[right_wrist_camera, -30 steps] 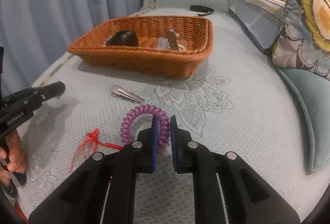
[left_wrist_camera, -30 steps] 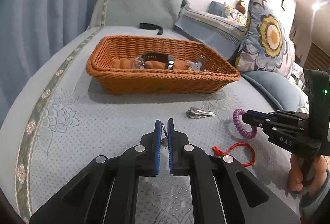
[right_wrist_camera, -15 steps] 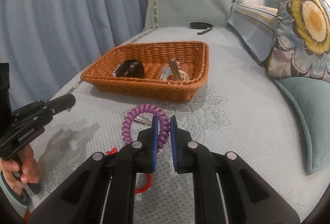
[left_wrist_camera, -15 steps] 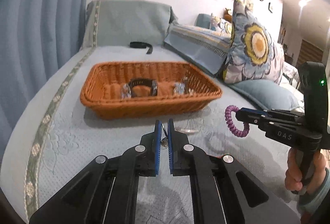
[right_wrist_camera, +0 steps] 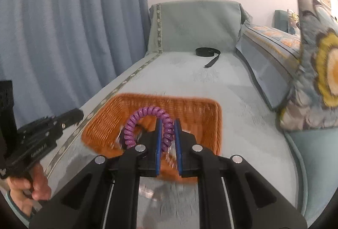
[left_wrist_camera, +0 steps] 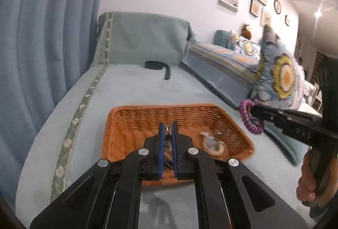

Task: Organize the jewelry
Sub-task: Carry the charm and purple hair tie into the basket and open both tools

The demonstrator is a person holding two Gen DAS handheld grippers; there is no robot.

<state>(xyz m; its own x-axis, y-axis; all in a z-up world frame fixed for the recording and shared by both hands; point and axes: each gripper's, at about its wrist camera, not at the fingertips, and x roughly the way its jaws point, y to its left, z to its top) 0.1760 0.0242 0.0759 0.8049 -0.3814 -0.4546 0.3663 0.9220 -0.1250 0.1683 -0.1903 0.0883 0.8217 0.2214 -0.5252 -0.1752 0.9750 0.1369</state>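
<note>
An orange wicker basket (left_wrist_camera: 135, 123) (right_wrist_camera: 105, 123) lies on the blue bedspread, just ahead of and below both grippers. My left gripper (left_wrist_camera: 168, 126) is shut on a small metal ring piece (left_wrist_camera: 168, 134) and hangs over the basket's near half. My right gripper (right_wrist_camera: 168, 123) is shut on a purple coil bracelet (right_wrist_camera: 145, 115), whose loop arches up to the left over the basket. From the left wrist view the same purple bracelet (left_wrist_camera: 247, 117) hangs from the right gripper's tip beyond the basket's right rim. Blurred jewelry pieces (left_wrist_camera: 211, 142) lie inside the basket.
A black strap (left_wrist_camera: 157, 65) (right_wrist_camera: 208, 52) lies far back on the bed near the headboard cushion. Flowered pillows (left_wrist_camera: 281, 75) (right_wrist_camera: 316, 72) line the right side. Blue curtains (right_wrist_camera: 63, 28) hang along the left. A hand (left_wrist_camera: 310, 182) grips the right tool's handle.
Both grippers have risen and moved forward from the bedspread to over the basket, each still holding its piece. The hair clip and red cord on the bed have dropped out of view.
</note>
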